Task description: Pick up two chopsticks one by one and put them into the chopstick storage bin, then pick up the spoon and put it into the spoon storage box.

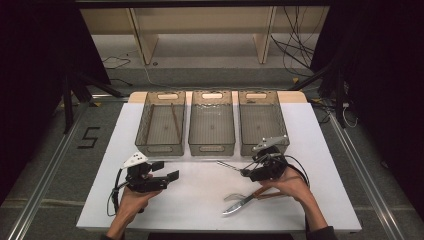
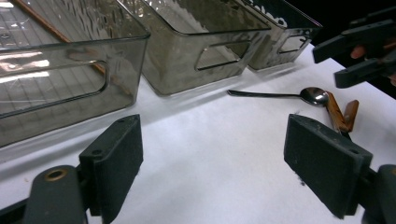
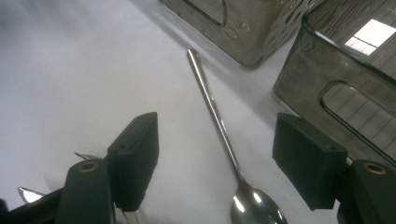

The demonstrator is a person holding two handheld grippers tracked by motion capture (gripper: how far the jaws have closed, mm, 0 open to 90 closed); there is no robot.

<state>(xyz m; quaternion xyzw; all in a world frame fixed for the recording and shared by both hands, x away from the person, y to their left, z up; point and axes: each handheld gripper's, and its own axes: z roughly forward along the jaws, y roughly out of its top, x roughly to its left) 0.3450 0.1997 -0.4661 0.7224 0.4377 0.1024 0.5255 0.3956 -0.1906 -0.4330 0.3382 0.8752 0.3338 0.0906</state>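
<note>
White tabletop (image 1: 200, 200) on a grey floor (image 1: 60, 165), dark curtains at both sides, wooden shelving (image 1: 200, 25) and loose cables (image 1: 295, 45) behind. Three smoky bins (image 1: 212, 123) in a row at the far edge; leftmost holds chopsticks (image 1: 175, 123). Spoon (image 3: 219, 126) lies flat just before the middle and right bins, between the right hand-held gripper (image 3: 215, 163) jaws, spread wide, no contact seen. Left hand-held gripper (image 2: 212, 163) wide, nothing held. Tongs, knife (image 1: 245, 201) near the right hand.
</note>
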